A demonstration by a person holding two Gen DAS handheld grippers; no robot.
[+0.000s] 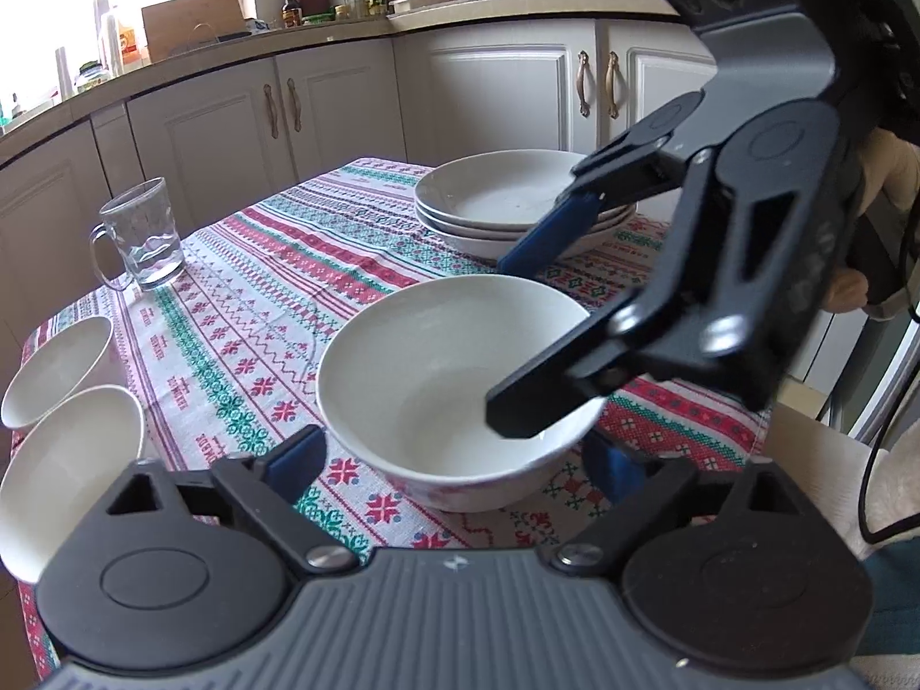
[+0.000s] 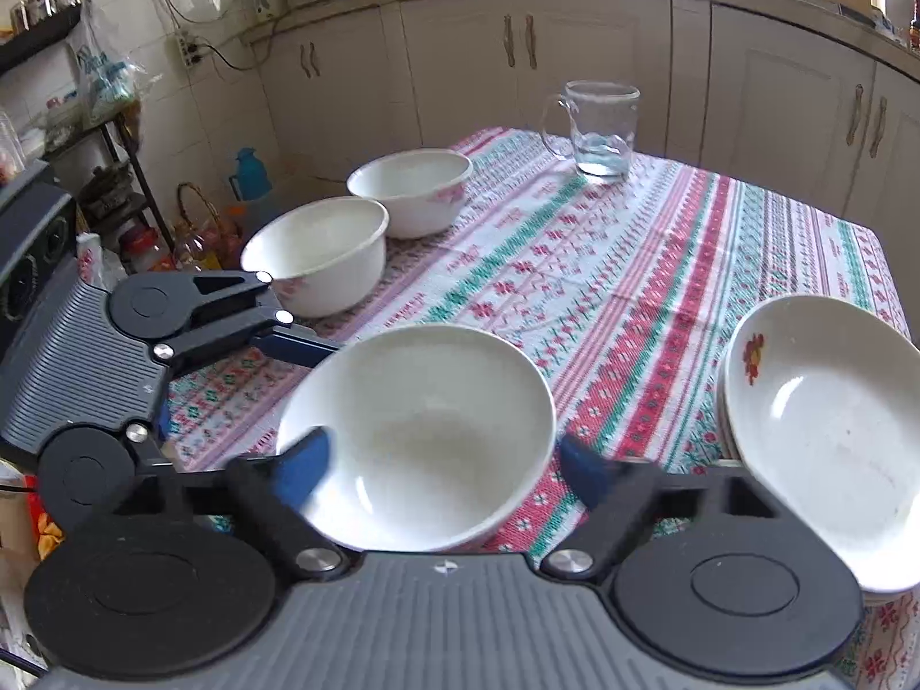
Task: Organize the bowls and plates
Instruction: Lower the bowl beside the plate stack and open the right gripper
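A large white bowl [image 1: 425,356] [image 2: 425,420] stands upright on the patterned tablecloth [image 1: 259,287]. My right gripper [image 1: 503,342] [image 2: 445,471] is open wide across its rim: one finger dips inside the bowl, the other stays outside, and neither pad presses. My left gripper [image 1: 454,466] is open just short of the bowl's near side, its blue pads level with the bowl's flanks; one of its fingers [image 2: 299,345] reaches the rim. A stack of shallow white plates [image 1: 494,195] [image 2: 822,431] sits beyond the bowl. Two smaller white bowls [image 1: 57,368] [image 1: 63,471] [image 2: 316,253] [image 2: 411,190] stand side by side near the table's edge.
A glass mug [image 1: 144,241] [image 2: 604,126] with a little water stands at the table's far side. Kitchen cabinets [image 1: 345,92] run behind the table. A rack with bottles and bags [image 2: 115,184] stands off the table's edge. A person's hand [image 1: 885,184] holds the right gripper.
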